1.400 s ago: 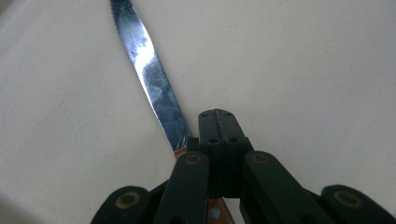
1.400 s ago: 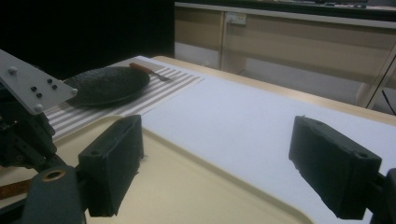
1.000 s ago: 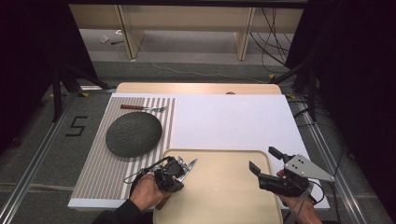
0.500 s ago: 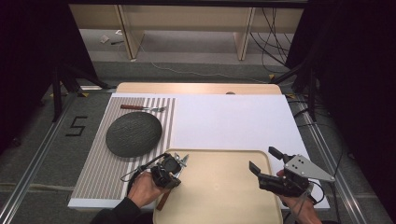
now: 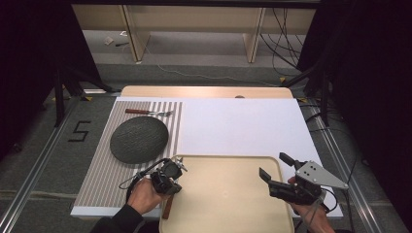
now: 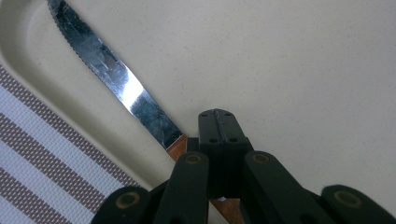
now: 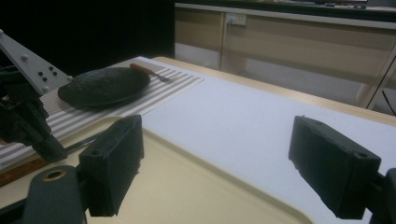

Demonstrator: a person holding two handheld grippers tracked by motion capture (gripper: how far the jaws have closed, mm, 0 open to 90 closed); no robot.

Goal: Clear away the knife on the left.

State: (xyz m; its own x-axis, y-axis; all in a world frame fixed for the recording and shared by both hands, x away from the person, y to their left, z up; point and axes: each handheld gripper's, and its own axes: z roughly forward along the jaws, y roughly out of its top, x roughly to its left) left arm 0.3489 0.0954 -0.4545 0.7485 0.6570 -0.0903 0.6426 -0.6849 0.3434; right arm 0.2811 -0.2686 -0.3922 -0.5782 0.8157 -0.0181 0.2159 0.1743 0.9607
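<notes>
- Left claw (image 6: pixel 217 123) is clamped tight on the knife (image 6: pixel 112 79) right where the wooden handle starts.
- Knife blade lies along the tray's (image 5: pixel 223 194) left rim, just inside it.
- Right claw (image 5: pixel 276 167) sits wide open with nothing in it, over the tray's right edge.
- Dark plate (image 5: pixel 139 139) sits just beyond the tray's left corner.

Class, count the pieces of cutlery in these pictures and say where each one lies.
2. A knife is held by the left gripper at the tray's left edge; a fork lies on the striped mat behind the dark plate.
</notes>
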